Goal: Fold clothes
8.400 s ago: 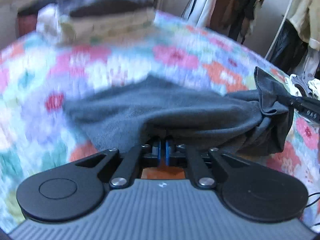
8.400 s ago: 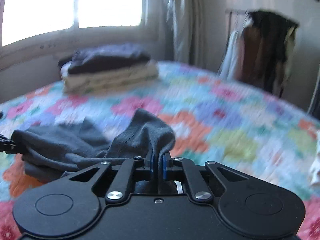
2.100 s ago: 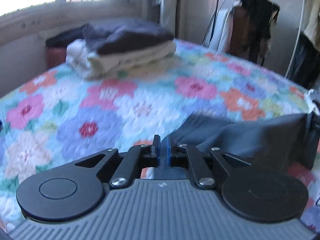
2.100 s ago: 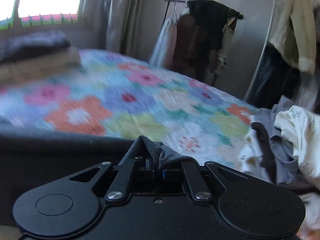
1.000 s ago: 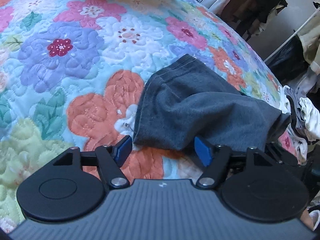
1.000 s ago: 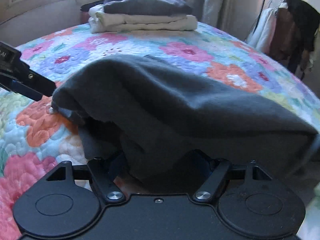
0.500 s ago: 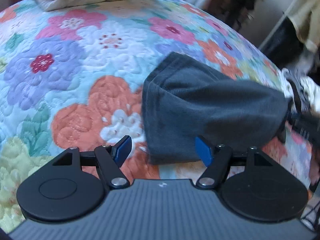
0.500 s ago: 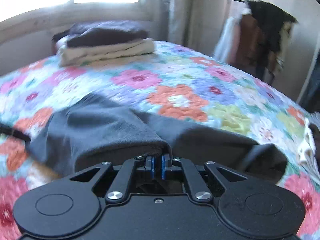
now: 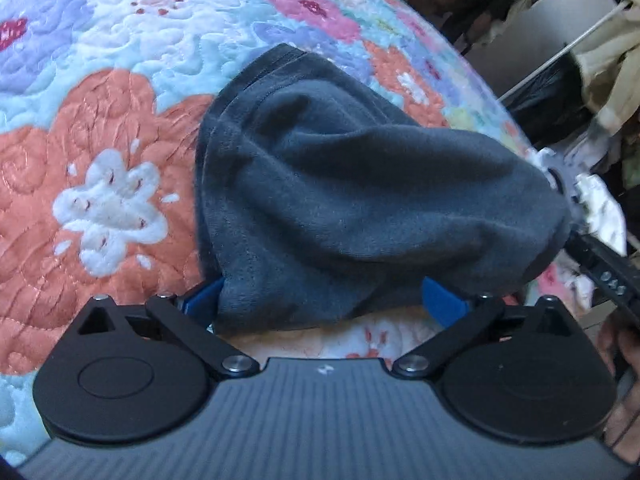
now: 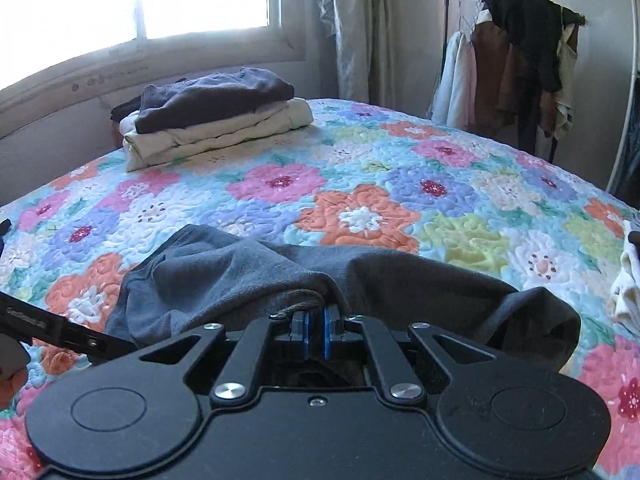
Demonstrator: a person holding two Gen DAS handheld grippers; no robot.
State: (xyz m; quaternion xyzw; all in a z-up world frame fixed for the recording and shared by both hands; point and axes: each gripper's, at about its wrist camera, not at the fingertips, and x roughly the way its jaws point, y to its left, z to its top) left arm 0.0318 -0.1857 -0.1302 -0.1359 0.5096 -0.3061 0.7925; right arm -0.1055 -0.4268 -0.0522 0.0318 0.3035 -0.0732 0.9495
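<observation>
A dark grey garment (image 9: 360, 200) lies bunched on the flowered quilt (image 9: 100, 140). My left gripper (image 9: 324, 300) is open, its blue fingers on either side of the garment's near edge, which hangs over the gap. My right gripper (image 10: 315, 322) is shut on a fold of the same grey garment (image 10: 240, 276), which drapes to both sides of it. The right gripper's arm shows in the left wrist view (image 9: 600, 264) at the cloth's far right end. The left gripper's arm shows in the right wrist view (image 10: 60, 328).
A stack of folded clothes (image 10: 216, 108) sits at the far side of the bed below the window. A clothes rack with hanging garments (image 10: 516, 60) stands at the back right. Loose white clothes (image 10: 628, 280) lie at the bed's right edge.
Since two seconds ago the left gripper has opened and let go of the garment, which was laid on the quilt. The right gripper opened a second ago and shut again on the cloth.
</observation>
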